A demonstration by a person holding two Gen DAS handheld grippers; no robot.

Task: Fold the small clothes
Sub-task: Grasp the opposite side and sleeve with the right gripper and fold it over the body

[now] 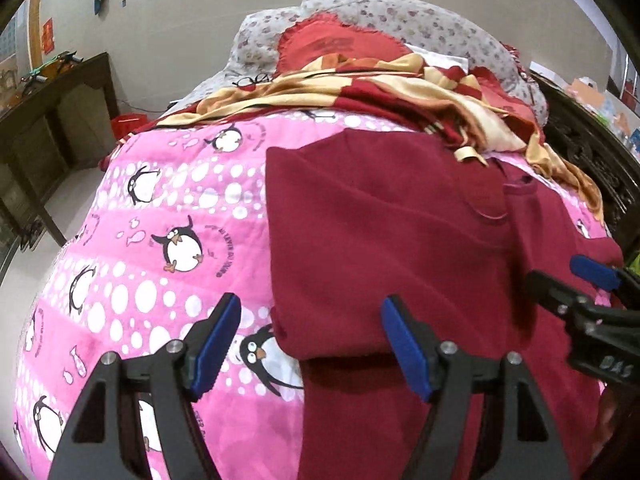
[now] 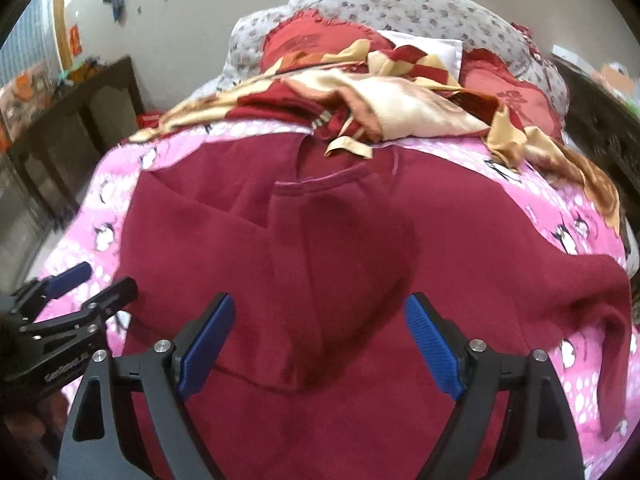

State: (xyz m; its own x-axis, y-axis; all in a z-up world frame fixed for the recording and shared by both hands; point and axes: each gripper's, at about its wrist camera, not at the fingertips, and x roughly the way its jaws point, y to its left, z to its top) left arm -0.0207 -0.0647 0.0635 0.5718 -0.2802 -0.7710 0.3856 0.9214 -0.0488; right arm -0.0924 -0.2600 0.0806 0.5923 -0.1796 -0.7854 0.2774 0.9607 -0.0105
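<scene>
A dark red sweatshirt [image 2: 320,248] lies spread on a pink penguin-print quilt [image 1: 160,208] on a bed, directly ahead of and beneath both grippers. Its left side looks already folded inward; the right sleeve [image 2: 592,304] trails out beyond the right gripper [image 2: 320,344]. Both the left gripper [image 1: 312,348] and the right one are spread wide, holding nothing. The next fold likely needs that loose sleeve pinched near its cuff and laid flat across the body. The thick fleece fabric shows soft creases.

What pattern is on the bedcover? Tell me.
Pink bedcover with white dots and penguins; left wrist view.
</scene>
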